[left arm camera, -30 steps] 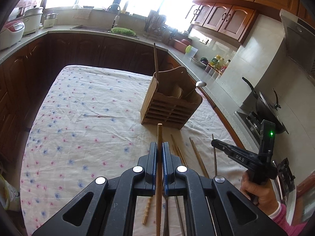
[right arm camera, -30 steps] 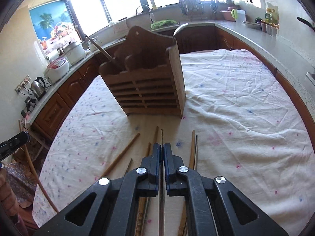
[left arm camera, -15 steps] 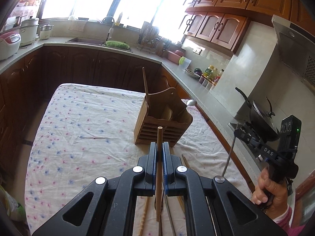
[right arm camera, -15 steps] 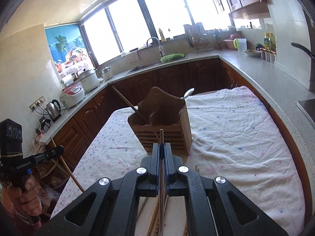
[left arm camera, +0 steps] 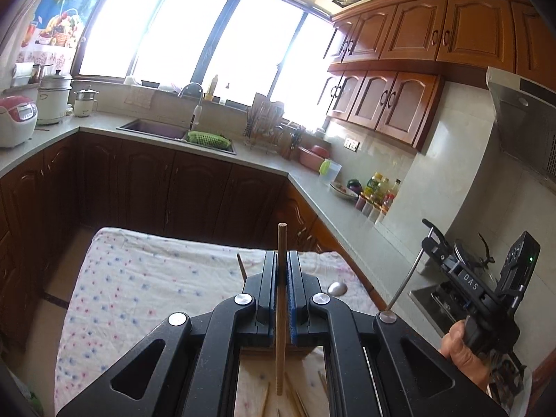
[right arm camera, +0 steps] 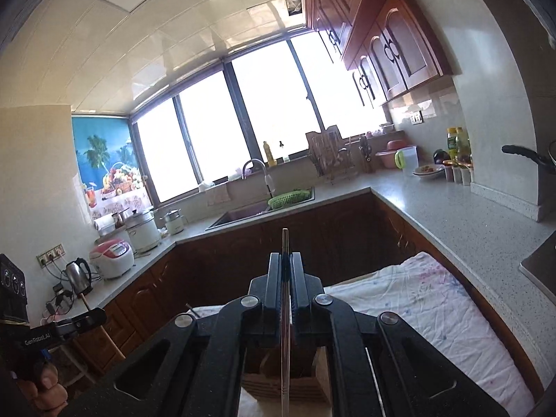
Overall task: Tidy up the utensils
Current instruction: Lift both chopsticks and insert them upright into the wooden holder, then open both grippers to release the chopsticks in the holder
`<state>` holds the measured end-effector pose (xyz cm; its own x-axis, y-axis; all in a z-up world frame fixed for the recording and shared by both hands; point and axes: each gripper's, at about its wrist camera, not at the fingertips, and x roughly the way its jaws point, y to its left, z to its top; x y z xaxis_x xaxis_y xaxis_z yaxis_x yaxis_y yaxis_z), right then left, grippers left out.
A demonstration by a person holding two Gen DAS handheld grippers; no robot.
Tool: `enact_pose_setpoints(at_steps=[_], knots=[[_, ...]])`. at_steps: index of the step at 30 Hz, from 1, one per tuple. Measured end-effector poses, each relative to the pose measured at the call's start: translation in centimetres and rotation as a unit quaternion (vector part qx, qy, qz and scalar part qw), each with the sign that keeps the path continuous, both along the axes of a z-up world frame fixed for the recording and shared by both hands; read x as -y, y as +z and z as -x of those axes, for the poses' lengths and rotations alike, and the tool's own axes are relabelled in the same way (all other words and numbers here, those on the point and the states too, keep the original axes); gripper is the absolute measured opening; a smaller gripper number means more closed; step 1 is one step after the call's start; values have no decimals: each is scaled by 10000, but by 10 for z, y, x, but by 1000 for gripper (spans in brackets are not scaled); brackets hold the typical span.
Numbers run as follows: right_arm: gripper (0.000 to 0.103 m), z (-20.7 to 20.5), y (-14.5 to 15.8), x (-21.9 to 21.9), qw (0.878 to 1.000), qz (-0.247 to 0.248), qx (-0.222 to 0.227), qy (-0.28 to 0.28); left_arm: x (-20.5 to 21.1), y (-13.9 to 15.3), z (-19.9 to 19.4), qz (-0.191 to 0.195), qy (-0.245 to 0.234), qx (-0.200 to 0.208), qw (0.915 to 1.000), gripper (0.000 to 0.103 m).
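My left gripper [left arm camera: 281, 255] is shut on a wooden chopstick [left arm camera: 280, 312] that runs upright between its pads. My right gripper [right arm camera: 285, 255] is shut on a thin metal chopstick [right arm camera: 285, 316]. The wooden utensil holder [right arm camera: 288, 387] stands on the table just below and ahead of both grippers, mostly hidden by them. A spoon bowl [left arm camera: 337, 288] and a chopstick tip [left arm camera: 240, 264] stick out of it. In the left wrist view the right gripper [left arm camera: 430, 239] is raised at the right with the metal chopstick [left arm camera: 405, 283] hanging from it. The left gripper [right arm camera: 99, 315] shows at the left of the right wrist view.
Several loose chopsticks [left arm camera: 295, 405] lie on the flowered tablecloth [left arm camera: 139, 295] under my left gripper. Dark cabinets and a grey counter [right arm camera: 451, 215] wrap around the table, with a sink [left arm camera: 156, 128], rice cookers [left arm camera: 14, 121] and bottles [left arm camera: 378, 191]. A wok [left arm camera: 469, 253] sits at the right.
Both grippers have risen and tipped upward, each carrying its chopstick off the cloth. The holder has slid down in both views and now lies mostly behind the grippers.
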<state>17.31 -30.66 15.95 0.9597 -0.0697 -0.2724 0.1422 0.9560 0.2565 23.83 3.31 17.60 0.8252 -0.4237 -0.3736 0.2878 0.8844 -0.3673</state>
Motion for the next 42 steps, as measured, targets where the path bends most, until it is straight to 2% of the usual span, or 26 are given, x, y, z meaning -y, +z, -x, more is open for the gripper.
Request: enact_pose_setpoints(at_steps=[6, 10, 14, 21, 27, 32, 39, 40, 41, 42], knots=[[4, -30, 3, 20, 9984, -210, 388, -361, 13, -2, -42, 191, 281, 144, 9993, 3], [4, -44, -5, 33, 9965, -356, 565, -494, 23, -24, -65, 290, 469, 146, 9984, 3], [4, -55, -28, 31, 9969, -294, 573, -462, 40, -51, -73, 228, 572, 165, 9980, 3], [4, -54, -74, 28, 9976, -292, 457, -434, 63, -95, -76, 72, 500, -16, 9987, 3], [4, -50, -99, 24, 9992, -253, 154, -281, 64, -119, -89, -92, 391, -337, 9986, 4], [5, -54, -113, 23, 9992, -246, -294, -106, 53, -113, -91, -153, 321, -365, 9987, 5], [5, -56, -110, 27, 9984, -208, -511, -76, 48, -105, -96, -181, 288, -455, 9984, 5], [6, -56, -110, 28, 9983, -234, -528, -59, 48, -106, -97, -176, 244, -544, 9981, 9], [11, -56, -109, 28, 9982, -275, -540, -17, 44, -111, -96, -125, 166, -650, 9977, 13], [11, -56, -108, 28, 9980, -325, -548, 23, 43, -111, -97, -63, 113, -725, 9973, 24]])
